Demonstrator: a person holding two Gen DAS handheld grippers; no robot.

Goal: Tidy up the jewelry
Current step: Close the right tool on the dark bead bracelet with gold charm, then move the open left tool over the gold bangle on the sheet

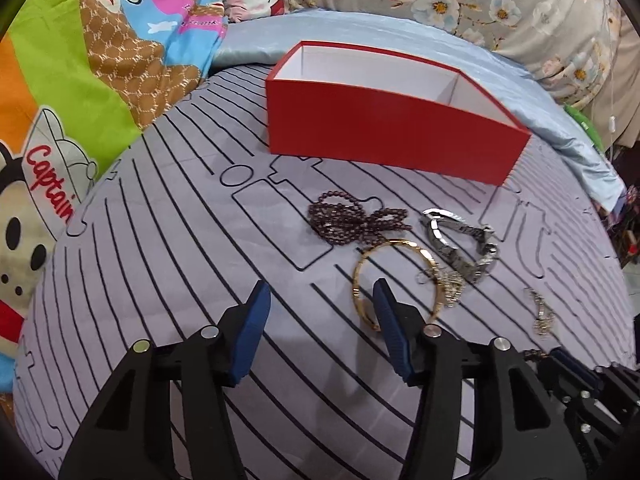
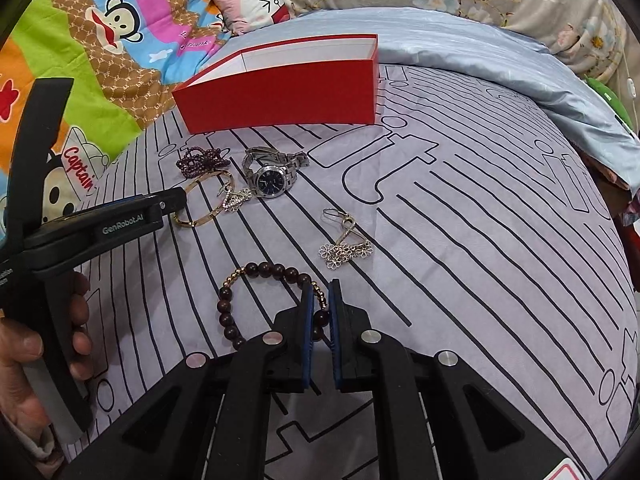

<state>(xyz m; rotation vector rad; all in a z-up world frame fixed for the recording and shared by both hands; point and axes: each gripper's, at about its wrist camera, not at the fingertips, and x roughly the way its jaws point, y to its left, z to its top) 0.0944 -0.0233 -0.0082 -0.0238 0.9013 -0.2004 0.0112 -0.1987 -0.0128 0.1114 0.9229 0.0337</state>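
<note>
My left gripper (image 1: 320,292) stands open over the grey striped bedsheet (image 1: 168,264). The near left rim of a gold bangle (image 1: 396,243) lies between its blue pads, untouched. In the right wrist view the left gripper (image 2: 178,202) reaches that bangle (image 2: 208,216) from the side. My right gripper (image 2: 321,292) is shut on a dark wooden bead bracelet (image 2: 260,270) lying on the sheet. A purple bead string (image 1: 352,220), a silver watch (image 1: 460,240) and a sparkly earring (image 1: 448,284) lie around the bangle. An open red box (image 1: 380,132) stands behind them, its white inside partly hidden.
A second silver flower earring (image 2: 346,246) lies alone right of the bracelet. A cartoon blanket (image 1: 80,80) covers the left, and a pale blue sheet (image 2: 480,48) and floral pillows (image 1: 480,0) are at the back. A person's hand (image 2: 24,344) holds the left gripper's handle.
</note>
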